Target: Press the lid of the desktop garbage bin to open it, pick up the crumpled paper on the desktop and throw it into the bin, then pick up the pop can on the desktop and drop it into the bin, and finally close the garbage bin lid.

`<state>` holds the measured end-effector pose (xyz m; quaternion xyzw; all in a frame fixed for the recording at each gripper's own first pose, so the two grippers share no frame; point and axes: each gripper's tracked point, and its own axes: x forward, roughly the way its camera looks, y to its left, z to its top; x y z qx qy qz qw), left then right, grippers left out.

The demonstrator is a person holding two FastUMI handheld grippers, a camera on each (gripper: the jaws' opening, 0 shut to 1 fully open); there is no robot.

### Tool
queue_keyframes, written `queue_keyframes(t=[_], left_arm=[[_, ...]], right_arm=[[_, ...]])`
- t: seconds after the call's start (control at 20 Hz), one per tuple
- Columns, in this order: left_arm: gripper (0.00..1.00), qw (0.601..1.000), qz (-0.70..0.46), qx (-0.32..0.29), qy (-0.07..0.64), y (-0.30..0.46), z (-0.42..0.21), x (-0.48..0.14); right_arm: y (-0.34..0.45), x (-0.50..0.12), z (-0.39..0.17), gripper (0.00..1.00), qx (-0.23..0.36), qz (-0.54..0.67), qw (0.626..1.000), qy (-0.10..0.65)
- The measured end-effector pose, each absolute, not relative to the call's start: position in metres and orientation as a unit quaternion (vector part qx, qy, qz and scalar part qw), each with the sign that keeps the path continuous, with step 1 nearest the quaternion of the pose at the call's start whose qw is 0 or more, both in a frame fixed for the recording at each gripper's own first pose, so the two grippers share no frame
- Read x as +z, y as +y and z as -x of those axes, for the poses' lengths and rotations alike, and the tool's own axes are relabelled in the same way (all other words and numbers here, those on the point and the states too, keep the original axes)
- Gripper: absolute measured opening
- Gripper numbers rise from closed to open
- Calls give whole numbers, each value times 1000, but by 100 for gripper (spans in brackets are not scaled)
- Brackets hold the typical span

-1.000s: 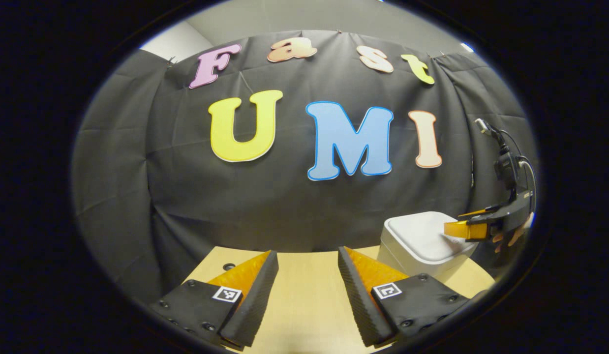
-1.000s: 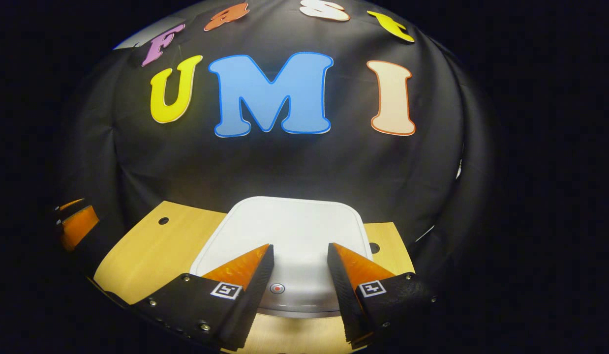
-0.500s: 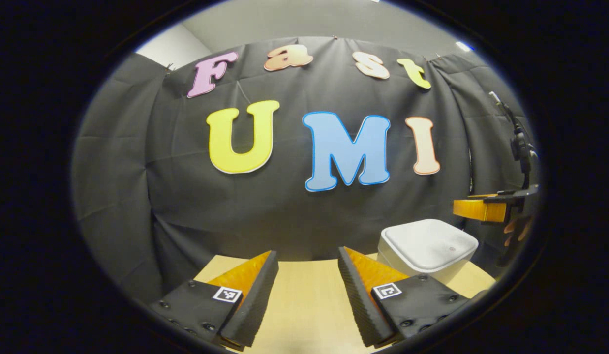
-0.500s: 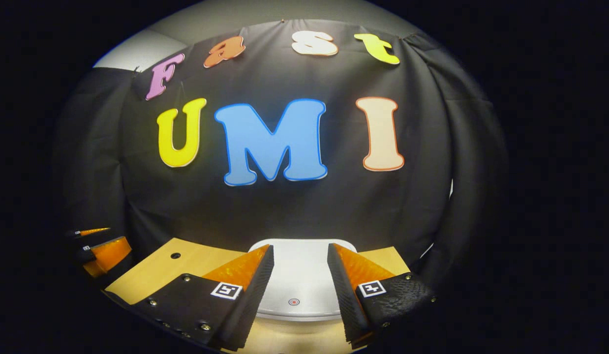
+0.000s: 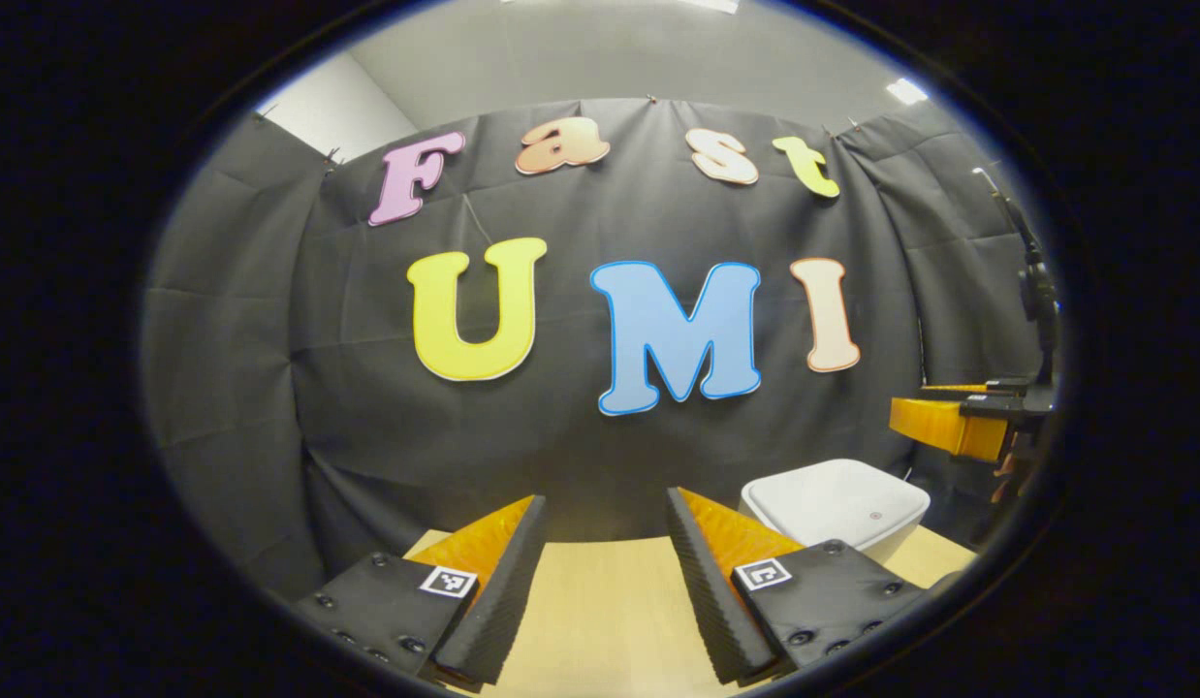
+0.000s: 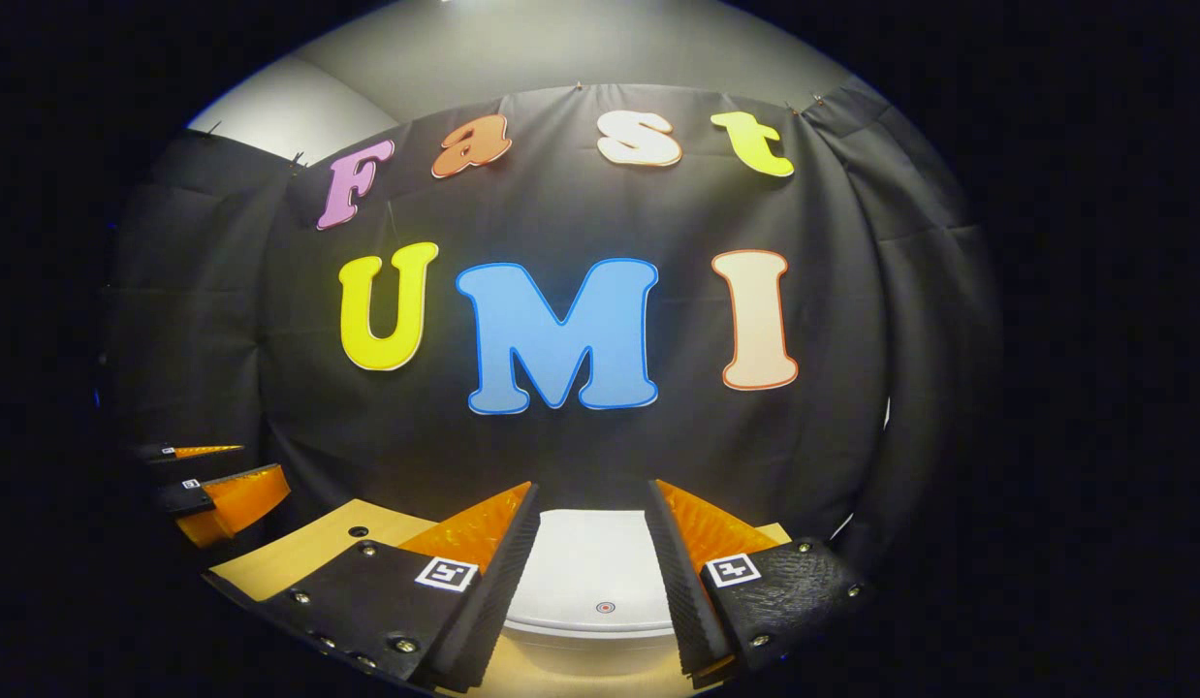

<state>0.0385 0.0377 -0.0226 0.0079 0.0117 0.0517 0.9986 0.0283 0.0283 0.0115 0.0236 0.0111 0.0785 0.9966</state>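
The white garbage bin stands on the wooden table at the right, its lid down and flat. In the right gripper view the bin's lid lies straight ahead and below, a small round mark near its front edge. My right gripper hangs open above the lid, apart from it, nothing between its fingers; it also shows at the right edge of the left gripper view, right gripper, above the bin. My left gripper is open and empty over the table, left of the bin.
The black cloth wall closes off the back of the table just behind the bin. A small round hole sits in the tabletop near its back left corner. My left gripper's fingers show at the left edge of the right gripper view.
My right gripper has lifted off the bin lid and now hangs above it. Both views have tilted upward, so the bin sits lower in them. The lid stays down.
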Motion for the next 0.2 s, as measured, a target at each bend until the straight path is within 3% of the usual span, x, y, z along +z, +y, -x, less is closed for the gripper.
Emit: queue_keyframes(t=[0.05,0.2], left_arm=[[82,999,-8,50,10,36,-37,-21],[86,999,-8,47,8,36,-36,-19]], right_arm=[[30,10,-27,71,80,-25,996,13],[29,8,-25,71,77,-24,997,16]])
